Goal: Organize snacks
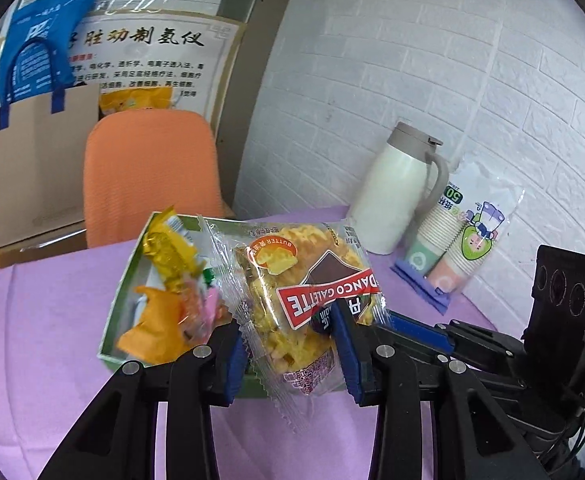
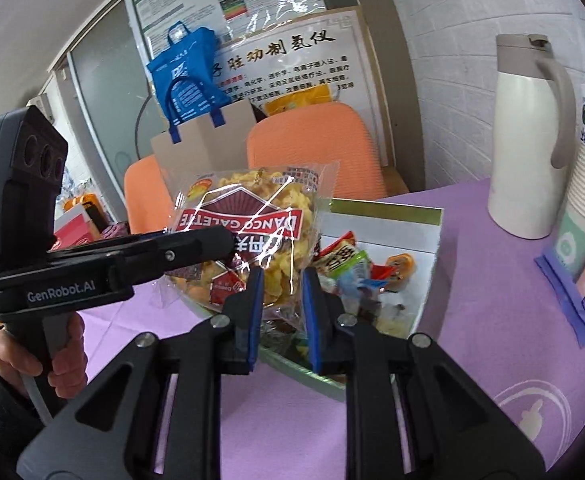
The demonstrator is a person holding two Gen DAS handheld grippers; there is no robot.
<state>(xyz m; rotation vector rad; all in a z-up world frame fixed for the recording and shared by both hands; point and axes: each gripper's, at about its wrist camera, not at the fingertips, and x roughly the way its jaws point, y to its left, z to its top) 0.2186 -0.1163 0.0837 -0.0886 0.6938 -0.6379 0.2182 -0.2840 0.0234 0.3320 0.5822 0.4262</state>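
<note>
- Holding a clear-wrapped butter galette packet with a red "DANCO GALETTE" label in the air above the bench, both claws grip it at once: the left claw is clenched on its lower part, and the right claw is clamped on the crinkled wrapper edge of the same packet.
- Behind and below the packet sits a shallow green-rimmed cardboard box, already holding loose sweets and small wrapped snacks in yellow, orange and pink; from the right wrist view its white floor shows room at the far side.
- My reading: this is the carry step, with the packet lifted and on its way to be sorted, most likely into that box.
- Next move, as I judge it, calls for one claw to let go so the other can lower the packet flat into the free part of the box without crushing the brittle biscuit.
- Standing on the purple tablecloth near the wall are a white insulated jug with a grey handle and a plastic sleeve of paper cups, well apart from the box.
- Orange chairs stand beyond the bench; the heaped sweets are what could get in the way.
</note>
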